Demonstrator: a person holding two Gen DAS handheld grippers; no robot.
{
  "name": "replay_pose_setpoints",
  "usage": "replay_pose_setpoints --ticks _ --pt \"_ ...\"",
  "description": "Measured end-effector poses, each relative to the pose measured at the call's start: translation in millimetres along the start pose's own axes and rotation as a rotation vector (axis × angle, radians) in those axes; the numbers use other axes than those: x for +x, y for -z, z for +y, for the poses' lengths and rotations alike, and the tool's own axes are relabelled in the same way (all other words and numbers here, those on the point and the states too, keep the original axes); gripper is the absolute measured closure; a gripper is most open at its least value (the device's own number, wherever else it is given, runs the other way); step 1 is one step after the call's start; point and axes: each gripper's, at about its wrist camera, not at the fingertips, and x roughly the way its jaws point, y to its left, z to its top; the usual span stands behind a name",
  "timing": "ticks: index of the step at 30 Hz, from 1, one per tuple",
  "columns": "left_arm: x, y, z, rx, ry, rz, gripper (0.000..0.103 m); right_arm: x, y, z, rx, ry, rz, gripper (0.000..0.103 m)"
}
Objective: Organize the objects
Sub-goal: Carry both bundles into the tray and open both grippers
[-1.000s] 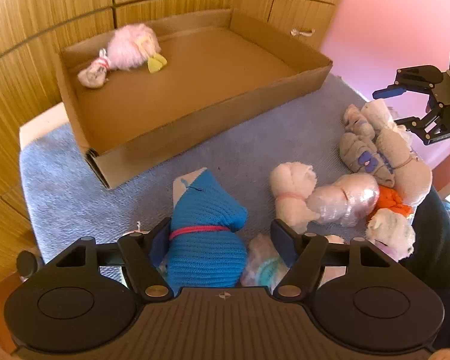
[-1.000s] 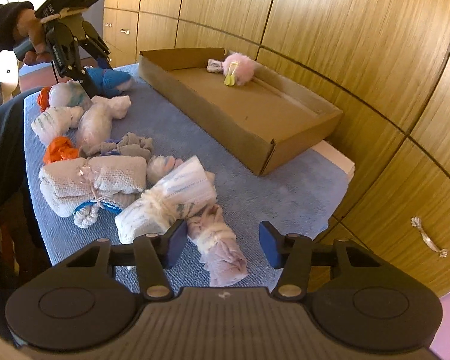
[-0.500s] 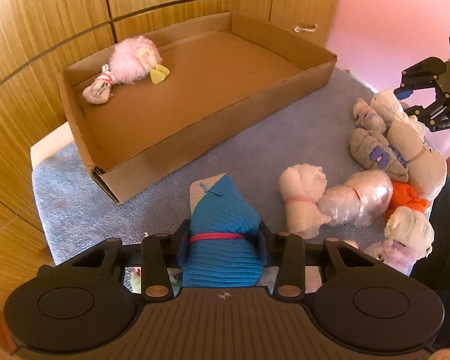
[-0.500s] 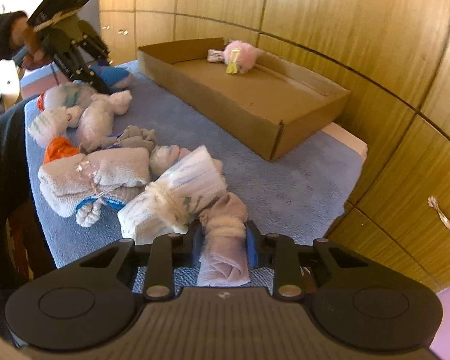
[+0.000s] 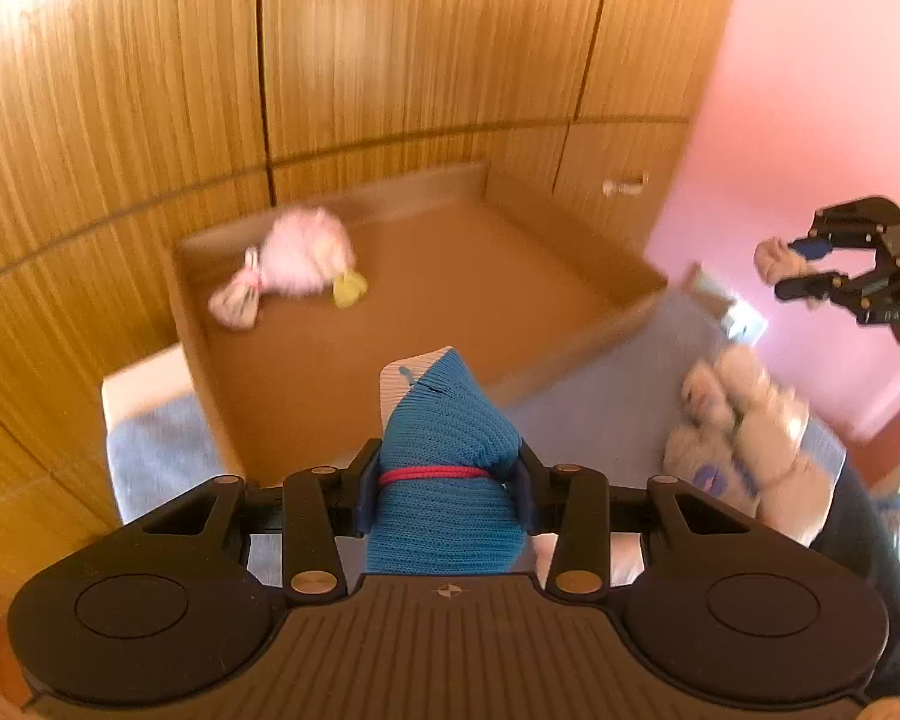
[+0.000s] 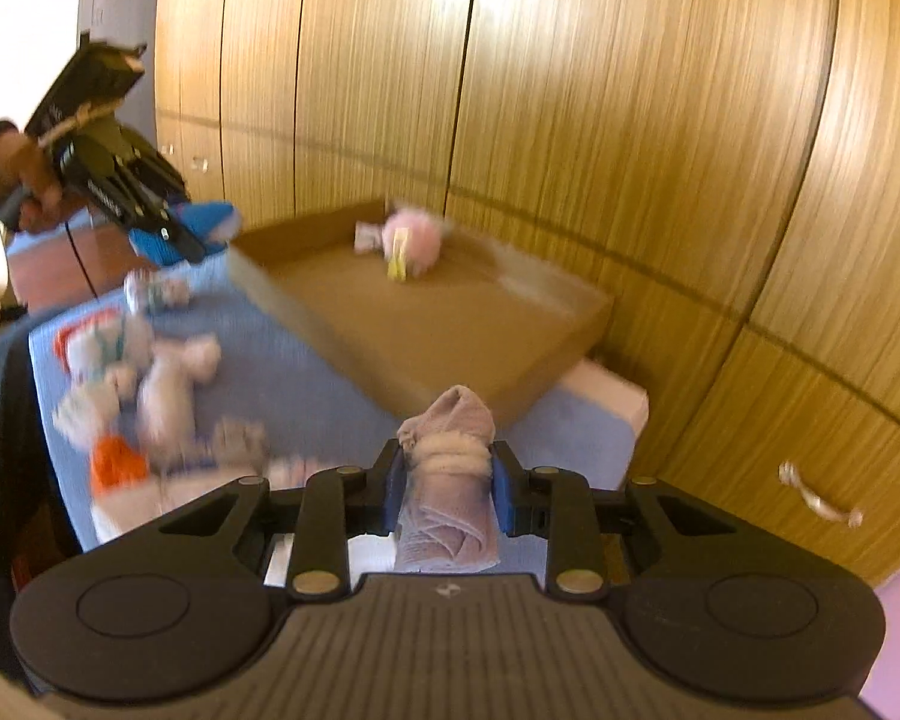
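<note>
My left gripper (image 5: pixel 444 483) is shut on a blue knitted sock bundle (image 5: pixel 444 456) tied with a pink band, held above the near wall of the cardboard box (image 5: pixel 426 294). It also shows in the right wrist view (image 6: pixel 192 228). My right gripper (image 6: pixel 447 480) is shut on a pale pink sock roll (image 6: pixel 450 468), lifted off the blue cloth (image 6: pixel 282 372) near the box's corner. It also shows in the left wrist view (image 5: pixel 810 267). A fluffy pink bundle (image 5: pixel 306 252) and a small pale bundle (image 5: pixel 237 300) lie at the box's far end.
Several rolled sock bundles (image 6: pixel 144 384) lie in a heap on the blue cloth; they also show in the left wrist view (image 5: pixel 744 414). Wooden cabinet doors (image 6: pixel 570 120) stand right behind the box. A pink wall (image 5: pixel 810 90) is at the right.
Both grippers closed on their bundles and lifted them off the cloth. The left one has moved up and towards the box. The views are blurred by motion.
</note>
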Motion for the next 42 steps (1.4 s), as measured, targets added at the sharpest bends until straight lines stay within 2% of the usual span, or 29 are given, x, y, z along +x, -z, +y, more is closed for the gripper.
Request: replay_pose_setpoints --ticks 2,9,14,19,25,31,42 --pt "1.6 -7.1 -0.8 -0.011 -0.002 -0.018 0.055 4.4 -9.3 -1.8 0.014 -0.013 -0.016 0.076" --pt "28.0 -51.1 -6.4 -0.043 -0.014 -0.059 0.055 43.1 -52.0 -22.0 0.137 0.032 -0.051 0.076" --pt "71.1 -89.5 -14.8 -0.052 -0.054 -0.076 0.055 90.3 -79.8 -39.6 0.266 0.071 -0.021 0.076" --pt "116.2 -114.4 -10.7 -0.071 -0.101 -0.069 0.054 136.1 -99.7 -42.9 0.309 0.094 0.030 0.076" --pt "153.6 -126.4 7.9 -0.099 -0.141 -0.042 0.054 179.0 -113.4 -47.4 0.331 0.120 0.071 0.076" --pt "177.2 -126.1 27.8 -0.120 -0.144 -0.010 0.054 205.7 -115.1 -54.8 0.342 0.132 0.103 0.076" --pt "197.0 -120.9 47.7 -0.146 -0.176 0.010 0.054 223.8 -112.6 -55.4 0.344 0.121 0.139 0.076"
